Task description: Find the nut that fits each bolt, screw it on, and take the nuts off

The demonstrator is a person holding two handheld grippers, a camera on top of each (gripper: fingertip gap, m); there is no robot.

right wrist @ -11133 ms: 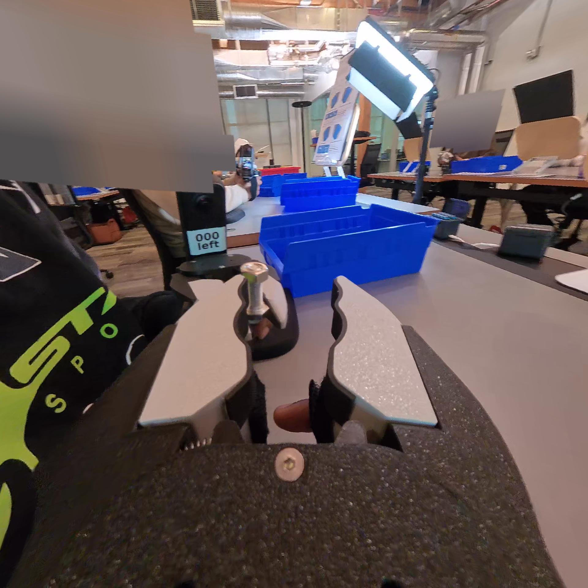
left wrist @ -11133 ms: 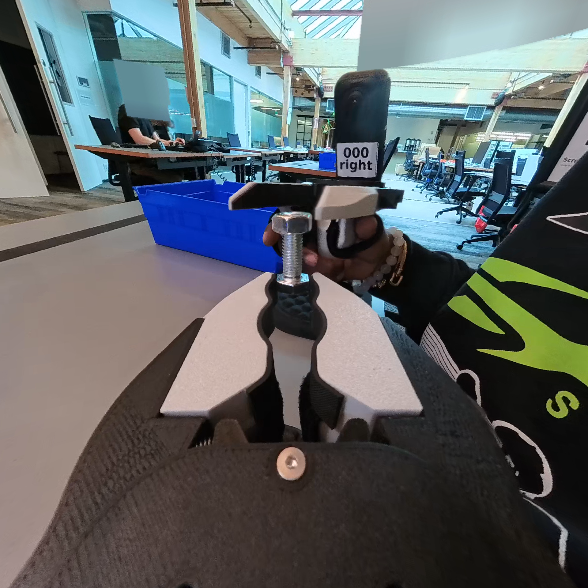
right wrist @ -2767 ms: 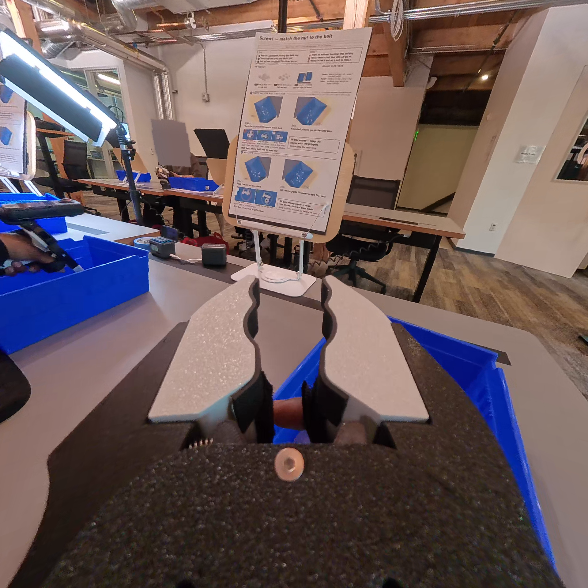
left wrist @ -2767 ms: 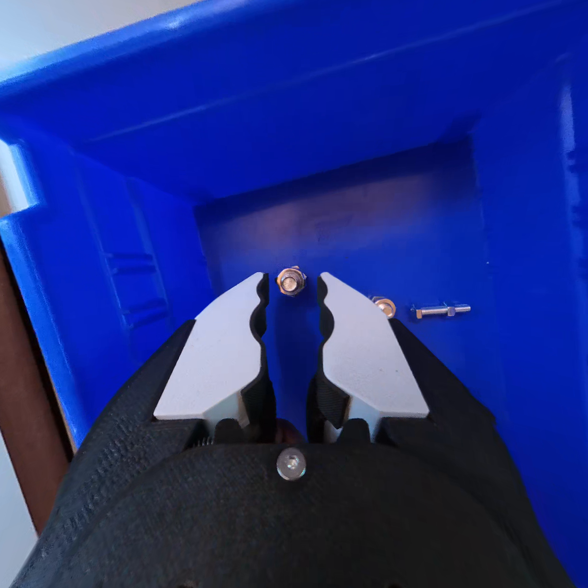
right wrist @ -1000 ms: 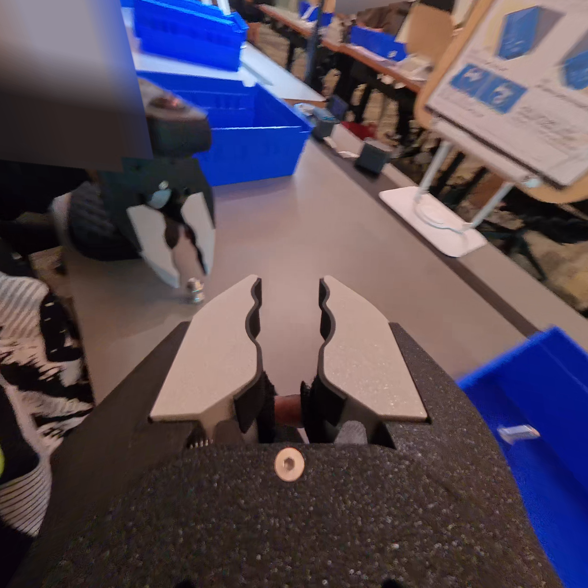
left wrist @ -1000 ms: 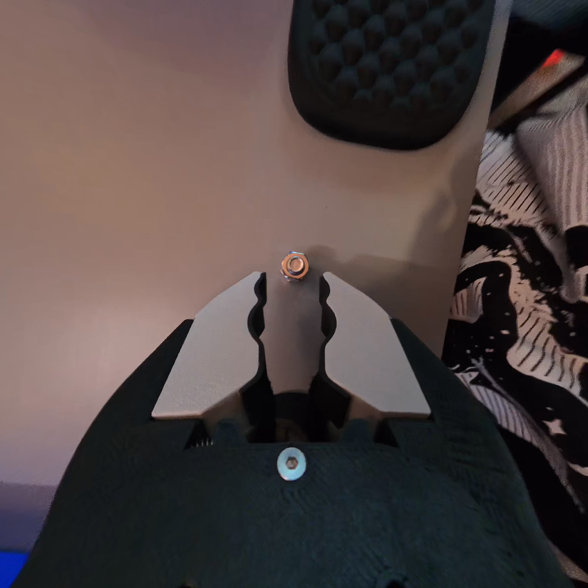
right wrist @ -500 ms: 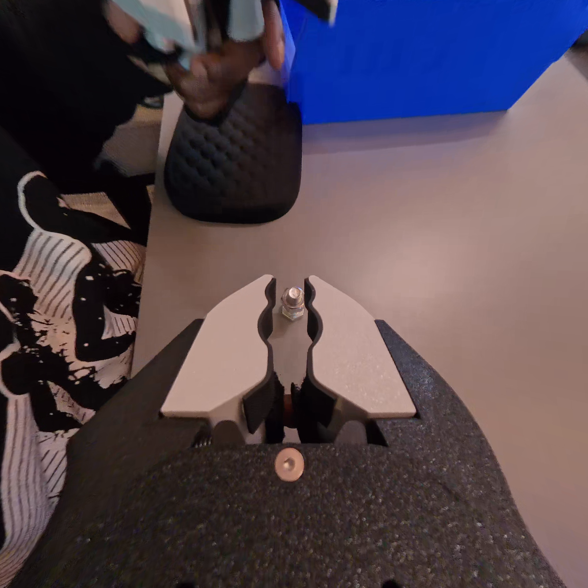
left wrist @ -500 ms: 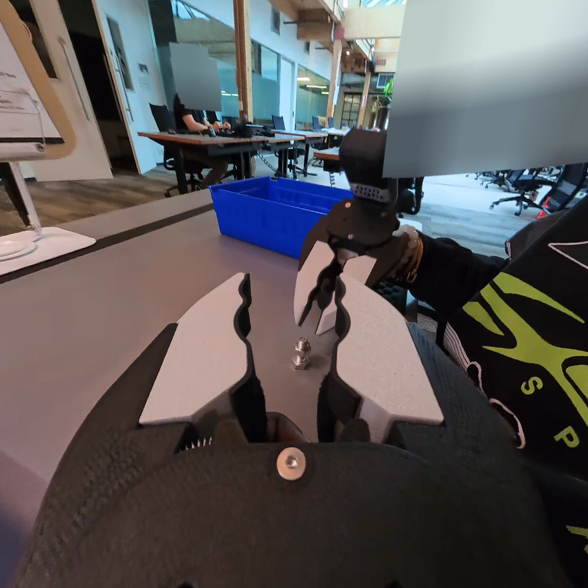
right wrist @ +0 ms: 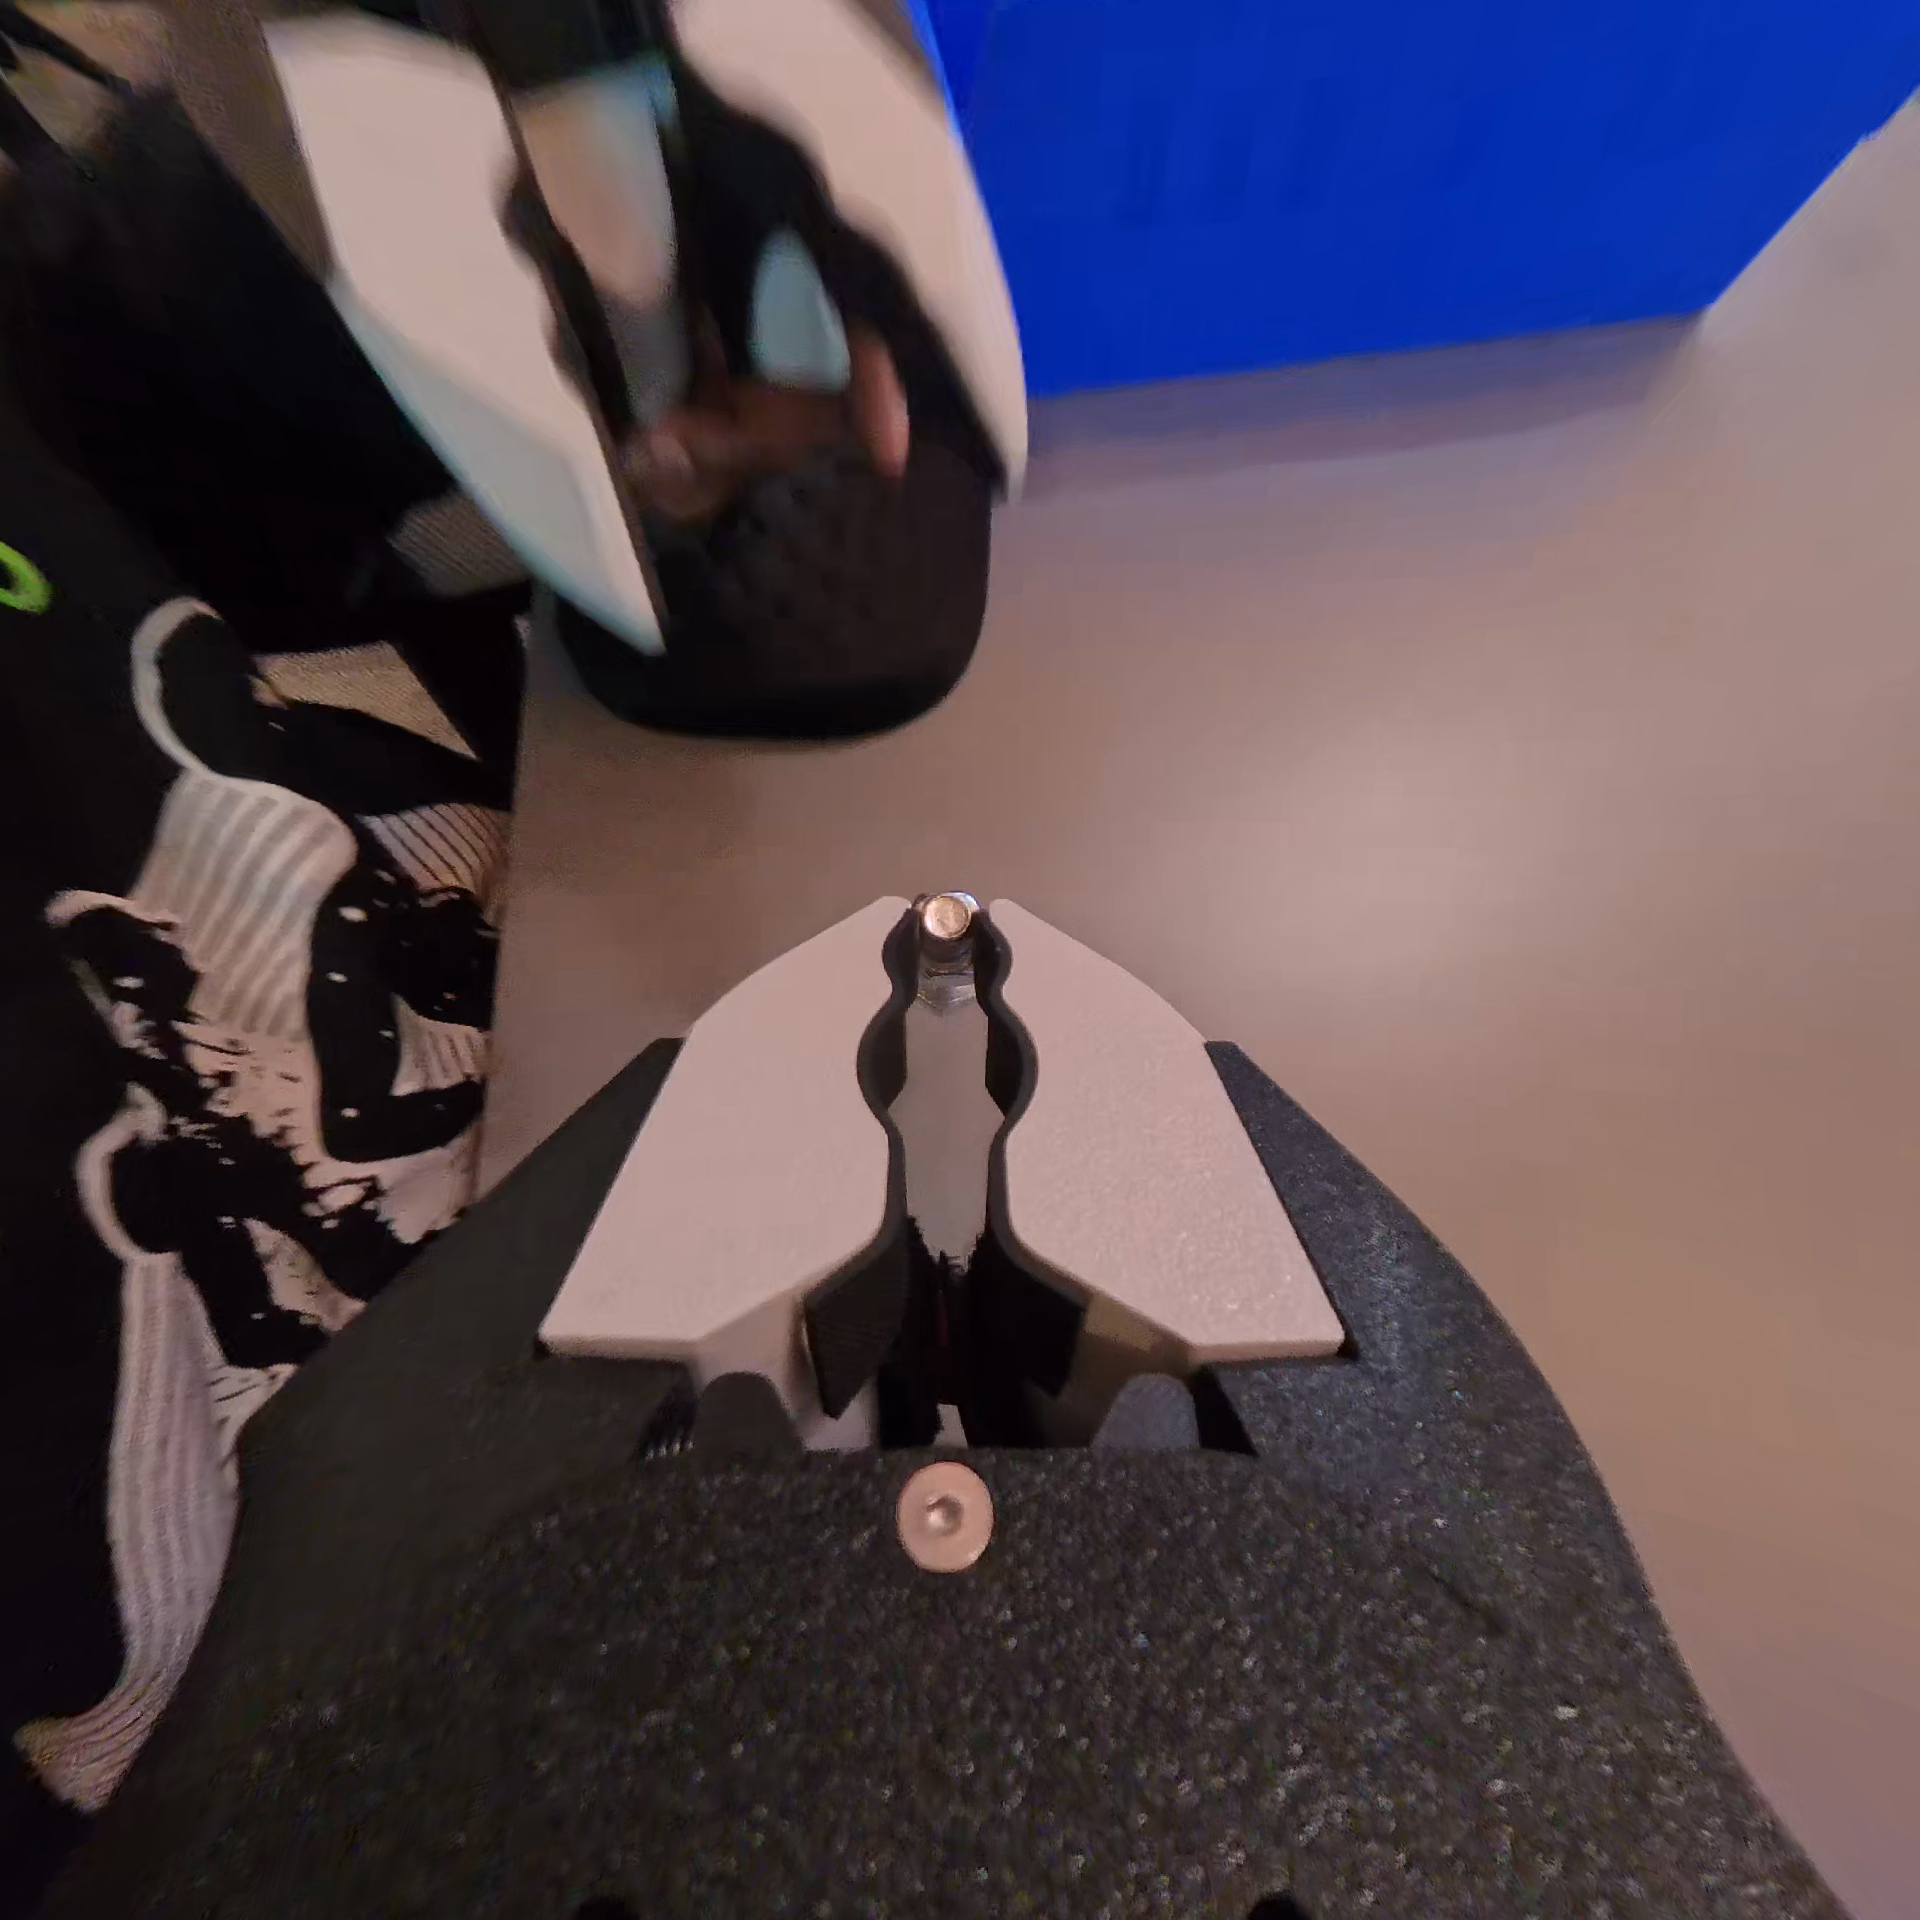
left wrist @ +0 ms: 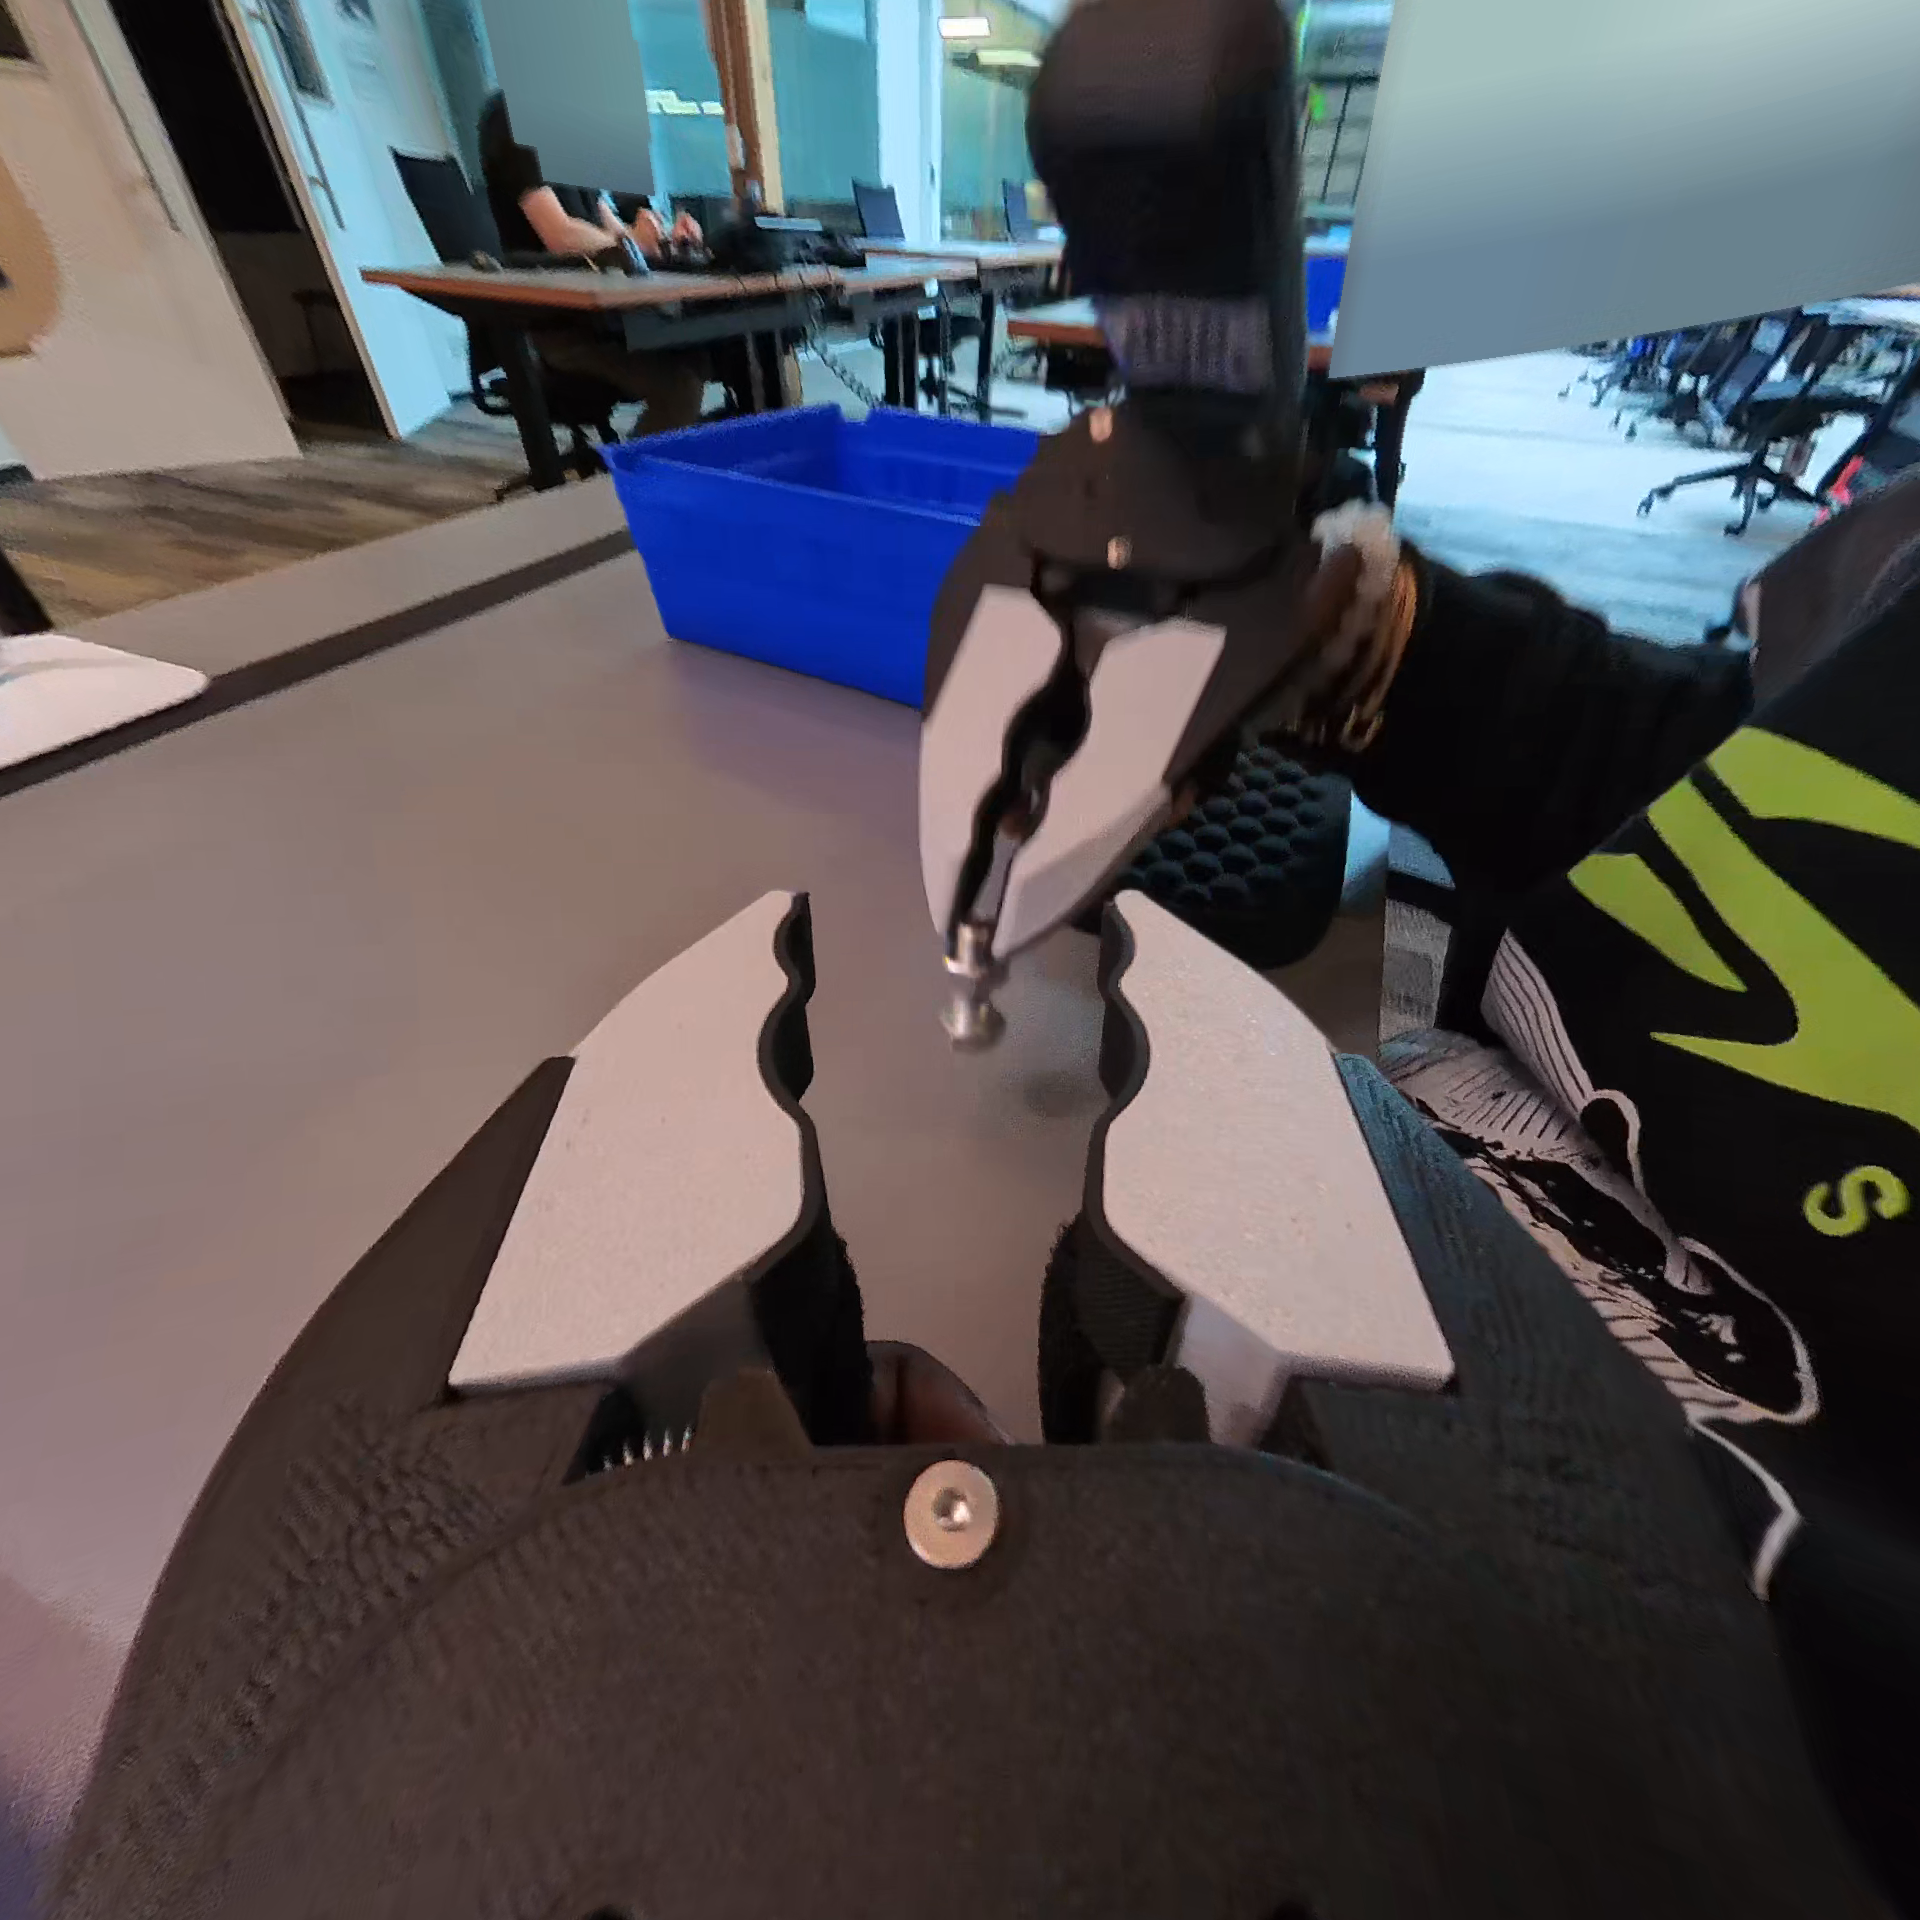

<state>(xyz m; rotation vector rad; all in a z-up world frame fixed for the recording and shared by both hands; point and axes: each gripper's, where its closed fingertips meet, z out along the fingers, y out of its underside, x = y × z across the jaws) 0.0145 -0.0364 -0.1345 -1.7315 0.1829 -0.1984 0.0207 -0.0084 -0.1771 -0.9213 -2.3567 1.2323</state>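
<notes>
A small silver bolt with a nut on it [right wrist: 945, 925] stands upright at the grey table [right wrist: 1455, 831]. My right gripper [right wrist: 943, 912] points down at it and is shut on its upper end, with both pads against it. In the left wrist view the right gripper [left wrist: 977, 935] holds the bolt [left wrist: 971, 1003] by the top, its wide end down at the table surface. My left gripper [left wrist: 954, 925] is open and empty, low over the table, its fingers on either side of the bolt but apart from it. It shows blurred in the right wrist view [right wrist: 821, 499].
A blue bin [left wrist: 810, 561] stands on the table behind the bolt; its wall also shows in the right wrist view [right wrist: 1351, 156]. A black dimpled pad [left wrist: 1247, 862] lies at the table's near edge. The person's black sleeve and printed shirt [left wrist: 1714, 935] are at the right. Left tips to right tips: about 6 cm.
My right gripper's jaws have closed on the bolt's upper end. My left gripper has stayed open and moved closer to the bolt.
</notes>
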